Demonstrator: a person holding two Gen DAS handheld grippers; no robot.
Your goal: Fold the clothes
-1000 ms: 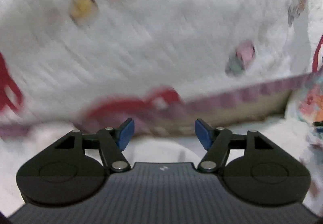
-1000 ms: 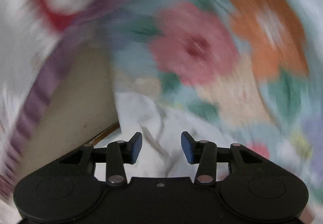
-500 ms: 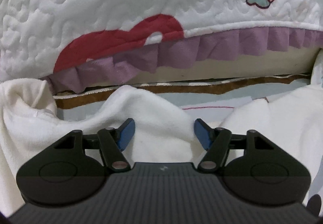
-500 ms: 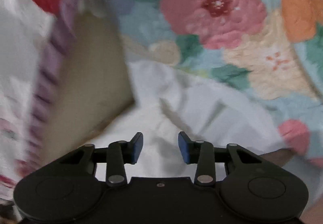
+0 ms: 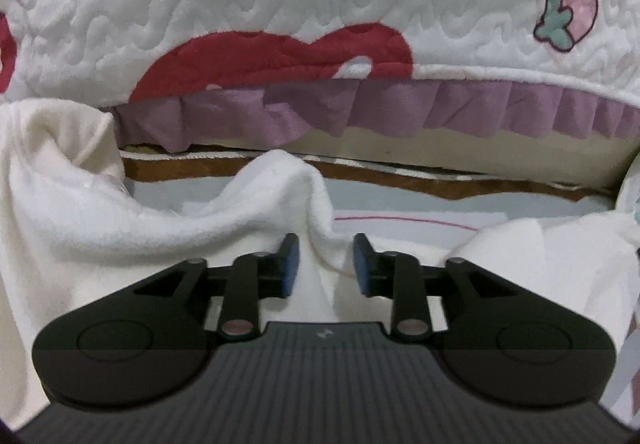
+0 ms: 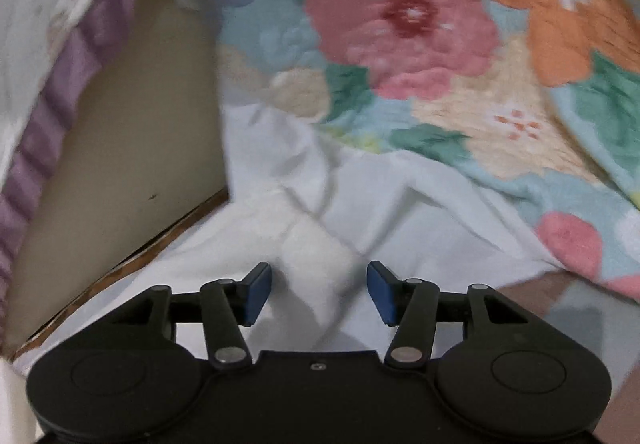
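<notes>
A ridge of the white fleecy garment (image 5: 276, 188) rises at lower centre, right between the left gripper (image 5: 326, 264) pads; jaws closing, narrower than a moment ago, not yet pinching. The right gripper (image 6: 318, 292) is opening over the same rumpled white cloth, wider than before.

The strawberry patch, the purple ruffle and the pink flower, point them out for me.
strawberry patch (image 5: 570, 14), left wrist view, on its pink body.
purple ruffle (image 5: 400, 104), left wrist view, on the middle of the frill.
pink flower (image 6: 408, 12), right wrist view, on its dark red centre.
</notes>
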